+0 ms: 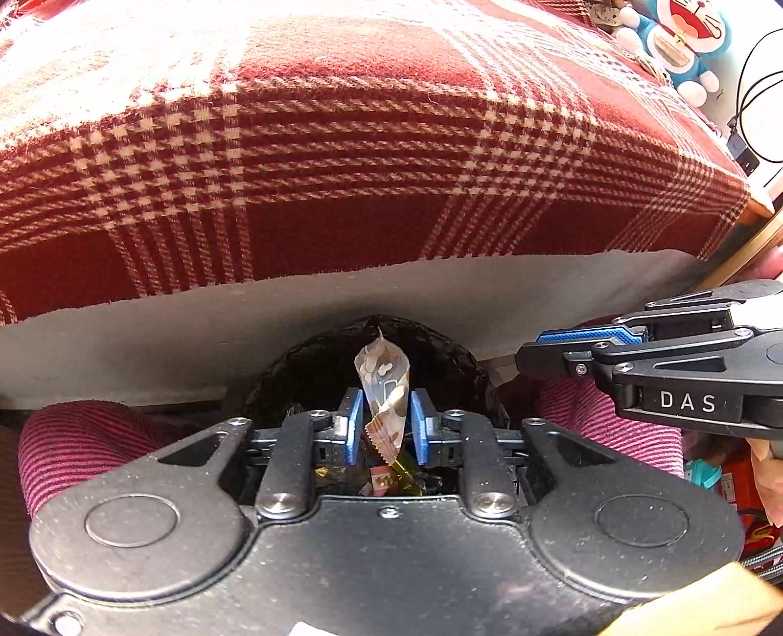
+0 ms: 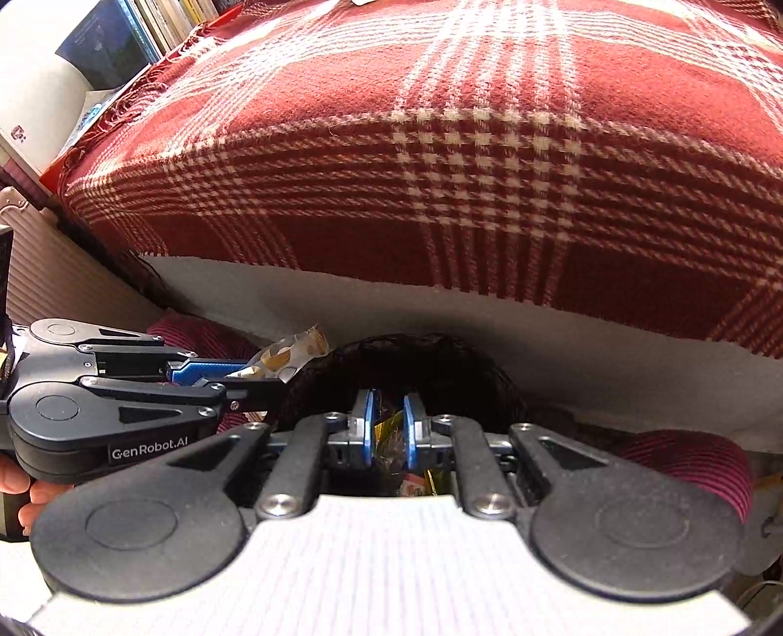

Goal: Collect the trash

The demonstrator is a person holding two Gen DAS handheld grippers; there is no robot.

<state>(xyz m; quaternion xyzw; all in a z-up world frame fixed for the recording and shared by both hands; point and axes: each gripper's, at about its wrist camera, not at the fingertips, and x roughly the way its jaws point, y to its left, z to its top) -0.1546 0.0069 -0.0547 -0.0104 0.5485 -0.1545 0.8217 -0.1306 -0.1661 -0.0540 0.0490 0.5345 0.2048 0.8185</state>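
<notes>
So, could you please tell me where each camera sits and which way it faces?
Left wrist: on the left tool, facing down into the bin; shows its fingers either side of a wrapper, the right tool and right hand.
Right wrist: on the right tool, facing down into the same bin; shows its fingers, the left tool and left hand.
Both share the bin, wrapper and plaid blanket.

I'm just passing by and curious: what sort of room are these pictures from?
Probably a lived-in room at home, perhaps a bedroom or living room. A red plaid blanket covers a bed or couch, a blue plush toy sits at its far corner, and books line a shelf beside it.
</notes>
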